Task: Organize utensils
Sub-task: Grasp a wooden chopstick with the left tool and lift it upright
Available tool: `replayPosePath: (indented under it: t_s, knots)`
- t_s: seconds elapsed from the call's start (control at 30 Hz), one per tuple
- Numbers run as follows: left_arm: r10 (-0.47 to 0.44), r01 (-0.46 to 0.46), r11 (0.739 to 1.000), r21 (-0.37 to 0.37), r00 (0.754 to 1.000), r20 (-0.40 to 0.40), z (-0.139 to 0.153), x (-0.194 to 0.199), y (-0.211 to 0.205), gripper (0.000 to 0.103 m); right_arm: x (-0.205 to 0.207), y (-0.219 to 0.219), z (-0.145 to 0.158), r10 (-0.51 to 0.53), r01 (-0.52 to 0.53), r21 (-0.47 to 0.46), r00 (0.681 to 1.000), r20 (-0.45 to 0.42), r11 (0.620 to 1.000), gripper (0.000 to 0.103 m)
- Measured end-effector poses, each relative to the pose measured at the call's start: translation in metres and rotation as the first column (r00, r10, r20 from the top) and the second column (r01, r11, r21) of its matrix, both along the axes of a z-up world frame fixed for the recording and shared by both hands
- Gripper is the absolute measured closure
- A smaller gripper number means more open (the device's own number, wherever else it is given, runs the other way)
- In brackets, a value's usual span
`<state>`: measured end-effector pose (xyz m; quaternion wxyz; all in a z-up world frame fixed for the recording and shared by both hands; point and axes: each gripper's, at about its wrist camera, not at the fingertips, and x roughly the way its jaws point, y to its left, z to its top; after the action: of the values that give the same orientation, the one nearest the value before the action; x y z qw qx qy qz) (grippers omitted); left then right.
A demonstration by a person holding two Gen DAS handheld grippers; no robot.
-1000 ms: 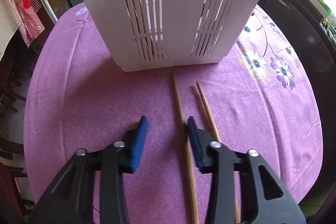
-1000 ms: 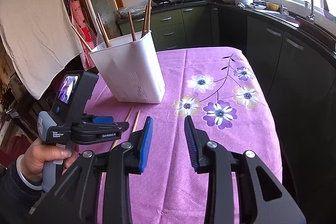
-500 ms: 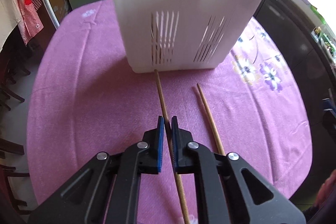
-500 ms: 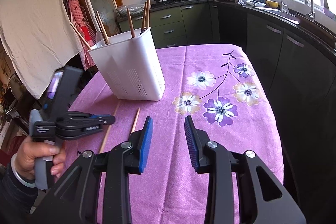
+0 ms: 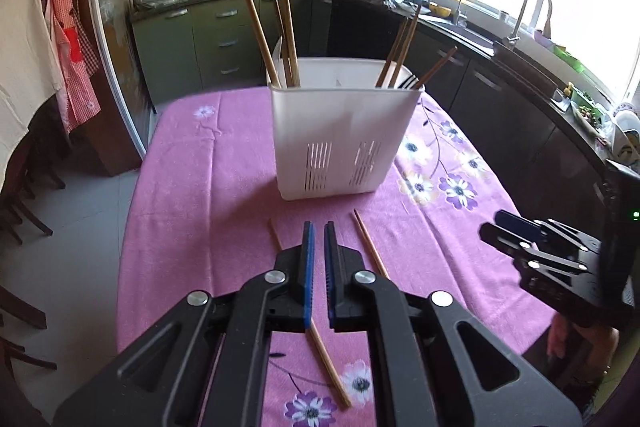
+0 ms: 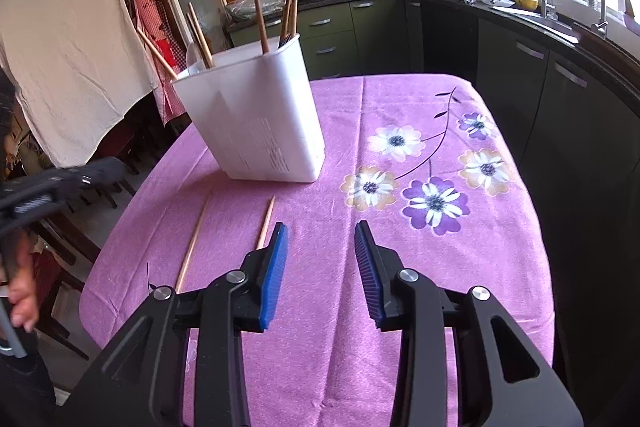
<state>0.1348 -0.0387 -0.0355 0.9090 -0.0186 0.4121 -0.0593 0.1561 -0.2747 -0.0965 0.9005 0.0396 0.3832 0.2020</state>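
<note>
The left gripper (image 5: 317, 227) has its jaws pressed together with nothing visible between the pads; it hangs above the table (image 5: 192, 207). The first chopstick (image 5: 328, 367) lies flat on the purple cloth beneath it, running towards the near edge. The second chopstick (image 5: 370, 247) lies just beside it, apart. The white utensil holder (image 5: 340, 131) stands upright mid-table, with several chopsticks in it. The right gripper (image 6: 320, 227) is opening, jaws spread and empty, over the near edge.
</note>
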Motion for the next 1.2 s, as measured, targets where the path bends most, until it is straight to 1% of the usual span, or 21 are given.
replayPosePath:
  t_s: [0.07, 0.13, 0.2, 0.27, 0.37, 0.5, 0.6, 0.8, 0.83, 0.9, 1.1, 1.2]
  knots:
    - [0.013, -0.013, 1.000, -0.009, 0.999, -0.037, -0.009, 0.008, 0.003, 0.098, 0.001, 0.004, -0.002, 0.008, -0.008, -0.001, 1.000, -0.007, 1.000, 0.068]
    - [0.030, -0.031, 0.999, -0.010, 0.996, -0.085, -0.024, 0.020, 0.003, 0.096, -0.001, 0.007, -0.002, 0.017, -0.017, 0.000, 1.000, -0.008, 1.000, 0.068]
    - [0.055, -0.059, 0.998, -0.019, 0.986, -0.157, -0.046, 0.038, 0.005, 0.081, -0.002, 0.010, -0.002, 0.024, -0.024, -0.005, 1.000, -0.008, 1.000, 0.068]
    - [0.084, -0.091, 0.996, -0.021, 0.973, -0.216, -0.067, 0.053, 0.009, 0.080, -0.003, 0.011, -0.002, 0.028, -0.028, -0.007, 1.000, -0.007, 1.000, 0.068]
    - [0.130, -0.136, 0.991, -0.003, 0.953, -0.272, -0.093, 0.071, 0.013, 0.080, -0.003, 0.009, -0.002, 0.027, -0.027, -0.007, 1.000, -0.008, 1.000, 0.068]
    - [0.168, -0.174, 0.985, 0.004, 0.938, -0.303, -0.111, 0.082, 0.018, 0.080, -0.003, 0.005, -0.003, 0.021, -0.021, 0.000, 1.000, -0.009, 1.000, 0.068]
    - [0.166, -0.174, 0.985, 0.004, 0.932, -0.321, -0.118, 0.087, 0.015, 0.080, -0.001, 0.002, -0.004, 0.019, -0.019, 0.007, 1.000, -0.014, 1.000, 0.068]
    - [0.165, -0.161, 0.986, 0.040, 0.933, -0.320, -0.121, 0.093, 0.005, 0.080, 0.000, 0.000, -0.008, 0.018, -0.017, 0.019, 1.000, -0.024, 1.000, 0.068]
    - [0.163, -0.154, 0.987, 0.053, 0.934, -0.317, -0.122, 0.093, 0.003, 0.083, 0.000, -0.001, -0.009, 0.018, -0.018, 0.021, 1.000, -0.025, 1.000, 0.068]
    - [0.165, -0.152, 0.986, 0.066, 0.936, -0.311, -0.122, 0.091, 0.001, 0.096, 0.000, -0.002, -0.008, 0.018, -0.017, 0.024, 1.000, -0.025, 1.000, 0.068]
    - [0.150, -0.141, 0.989, 0.053, 0.936, -0.317, -0.120, 0.087, 0.007, 0.098, -0.001, -0.003, -0.008, 0.017, -0.017, 0.025, 1.000, -0.024, 1.000, 0.068]
    - [0.141, -0.138, 0.990, 0.029, 0.948, -0.287, -0.109, 0.077, 0.015, 0.098, -0.001, -0.004, -0.007, 0.014, -0.014, 0.024, 1.000, -0.023, 1.000, 0.068]
